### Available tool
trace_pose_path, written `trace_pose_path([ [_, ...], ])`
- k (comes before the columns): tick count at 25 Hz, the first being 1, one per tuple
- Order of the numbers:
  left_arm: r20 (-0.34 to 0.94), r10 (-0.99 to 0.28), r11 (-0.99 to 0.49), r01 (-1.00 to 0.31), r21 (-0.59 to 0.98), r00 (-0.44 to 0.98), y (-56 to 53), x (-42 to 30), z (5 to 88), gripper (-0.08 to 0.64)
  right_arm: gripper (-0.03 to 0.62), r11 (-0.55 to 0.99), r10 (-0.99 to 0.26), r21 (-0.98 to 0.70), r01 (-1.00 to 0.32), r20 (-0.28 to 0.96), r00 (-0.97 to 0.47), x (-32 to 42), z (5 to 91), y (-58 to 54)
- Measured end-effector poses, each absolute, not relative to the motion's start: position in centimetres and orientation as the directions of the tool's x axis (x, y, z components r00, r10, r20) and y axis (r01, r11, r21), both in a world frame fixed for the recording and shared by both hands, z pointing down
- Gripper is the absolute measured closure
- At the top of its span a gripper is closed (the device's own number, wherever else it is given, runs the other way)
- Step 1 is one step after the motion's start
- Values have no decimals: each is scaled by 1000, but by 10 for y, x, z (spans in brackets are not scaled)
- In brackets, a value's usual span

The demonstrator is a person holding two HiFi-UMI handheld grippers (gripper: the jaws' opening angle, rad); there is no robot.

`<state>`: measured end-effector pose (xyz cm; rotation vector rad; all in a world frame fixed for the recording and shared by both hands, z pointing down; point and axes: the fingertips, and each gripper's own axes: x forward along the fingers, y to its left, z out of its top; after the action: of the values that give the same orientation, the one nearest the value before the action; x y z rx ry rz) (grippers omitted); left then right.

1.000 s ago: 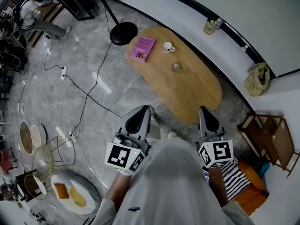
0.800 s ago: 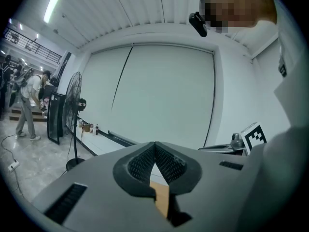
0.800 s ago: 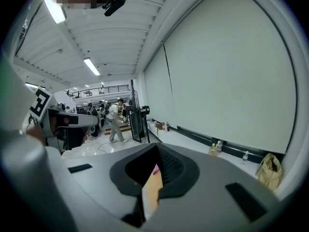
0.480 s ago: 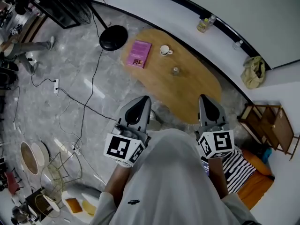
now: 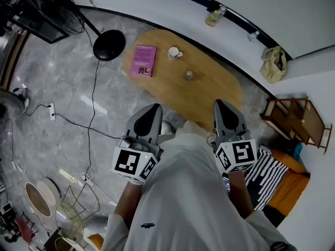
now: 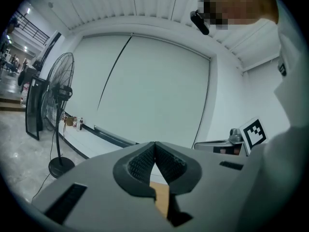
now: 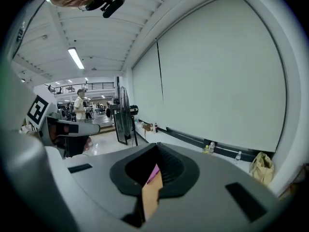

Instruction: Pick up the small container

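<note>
The small container (image 5: 189, 76) is a little pale jar standing near the middle of the oval wooden table (image 5: 214, 95), right of a pink book (image 5: 143, 60) and below a white cup (image 5: 174, 52). Both grippers hover in front of the person's body, short of the table's near edge and well away from the jar. My left gripper (image 5: 153, 107) is shut with nothing in it; in the left gripper view its ribbed pads (image 6: 145, 161) meet at the tip. My right gripper (image 5: 220, 103) is shut and empty too, with a strip of table and pink book (image 7: 152, 174) showing behind its jaws.
A fan's black round base (image 5: 109, 45) and a trailing cable (image 5: 91, 103) lie on the grey floor left of the table. A bottle (image 5: 212, 18) and a bag (image 5: 272, 64) sit by the wall. At the right are a wooden rack (image 5: 296, 120) and a striped cushion (image 5: 267, 184).
The person has stepped towards the table, so it sits closer to the grippers. Floor clutter at lower left has slid out of view. Both grippers stay shut.
</note>
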<state>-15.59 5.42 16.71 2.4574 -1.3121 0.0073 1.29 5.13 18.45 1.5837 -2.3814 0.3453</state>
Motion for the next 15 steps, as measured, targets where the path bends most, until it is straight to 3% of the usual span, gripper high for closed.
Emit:
trace_pose_path([
  [15, 188, -773, -529, -779, 335, 606, 30, -143, 178, 541, 586, 372, -846, -32, -928, 400, -352, 21, 191, 41],
])
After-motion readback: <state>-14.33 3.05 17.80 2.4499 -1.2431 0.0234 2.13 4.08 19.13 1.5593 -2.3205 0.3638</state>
